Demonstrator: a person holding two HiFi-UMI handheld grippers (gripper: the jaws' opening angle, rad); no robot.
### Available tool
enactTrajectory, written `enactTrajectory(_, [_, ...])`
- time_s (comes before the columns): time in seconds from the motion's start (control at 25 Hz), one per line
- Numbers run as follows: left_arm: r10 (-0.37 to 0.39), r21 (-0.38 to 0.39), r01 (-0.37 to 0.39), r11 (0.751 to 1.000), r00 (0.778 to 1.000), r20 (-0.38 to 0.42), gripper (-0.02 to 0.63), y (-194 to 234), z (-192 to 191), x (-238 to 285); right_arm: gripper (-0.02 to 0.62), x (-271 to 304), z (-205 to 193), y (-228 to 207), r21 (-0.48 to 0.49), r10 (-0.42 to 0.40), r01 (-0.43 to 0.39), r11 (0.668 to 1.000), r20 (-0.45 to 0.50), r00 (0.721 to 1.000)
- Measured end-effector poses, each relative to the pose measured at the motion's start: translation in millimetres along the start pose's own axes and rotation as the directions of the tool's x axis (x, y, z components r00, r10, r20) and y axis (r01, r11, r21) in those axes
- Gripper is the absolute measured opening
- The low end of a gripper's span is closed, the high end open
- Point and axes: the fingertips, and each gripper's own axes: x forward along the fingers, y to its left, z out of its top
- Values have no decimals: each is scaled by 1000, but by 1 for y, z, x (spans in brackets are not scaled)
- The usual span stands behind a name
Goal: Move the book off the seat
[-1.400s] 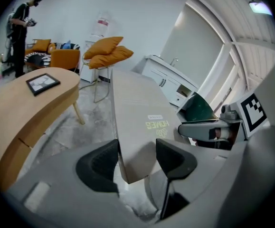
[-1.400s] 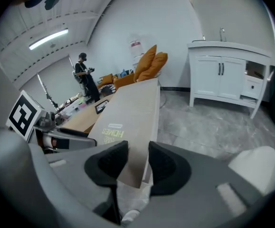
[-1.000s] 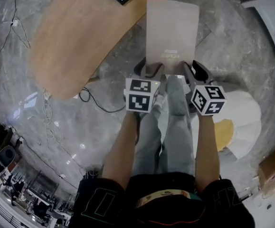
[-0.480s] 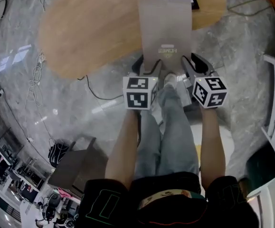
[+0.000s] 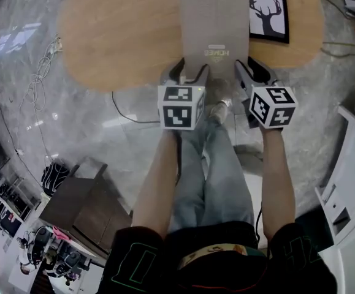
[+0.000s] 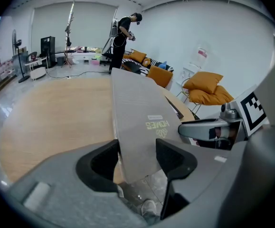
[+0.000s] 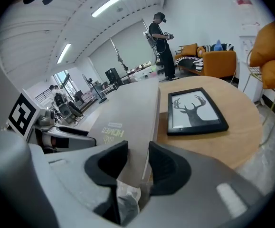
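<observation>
Book (image 5: 214, 23): top centre of head view, above wooden table (image 5: 122, 35), beside deer picture (image 5: 268, 14).
Left gripper (image 5: 188, 77): jaws pinch its near-left edge.
Right gripper (image 5: 249, 73): jaws pinch its near-right edge.
Care: lower both ends evenly, clear of the picture.

Book (image 5: 214, 17) far end cut by top edge; table (image 5: 122, 29) beneath partly hidden.
</observation>
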Motion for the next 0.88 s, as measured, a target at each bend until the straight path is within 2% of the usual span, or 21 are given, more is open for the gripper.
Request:
enactTrajectory(0.36, [-2, -58, 0, 998, 1000, -28, 264, 81, 41, 43, 135, 91, 49, 10, -16, 1, -2, 1000, -46, 999])
enactTrajectory(0.56, [-24, -125, 20, 992, 999, -31, 265, 113, 68, 63, 137, 128, 83, 10, -31, -7, 5, 1000, -65, 998])
enactTrajectory(0.72, [-46, -160, 40, 986, 998, -34, 268, 128, 79, 77, 144, 147, 98, 8, -49, -36, 32, 998, -100, 994])
enactTrajectory(0.88, [-61, -151, 55, 987, 997, -40, 272, 129, 82, 80, 154, 148, 103, 3, -68, -78, 70, 995, -127, 989])
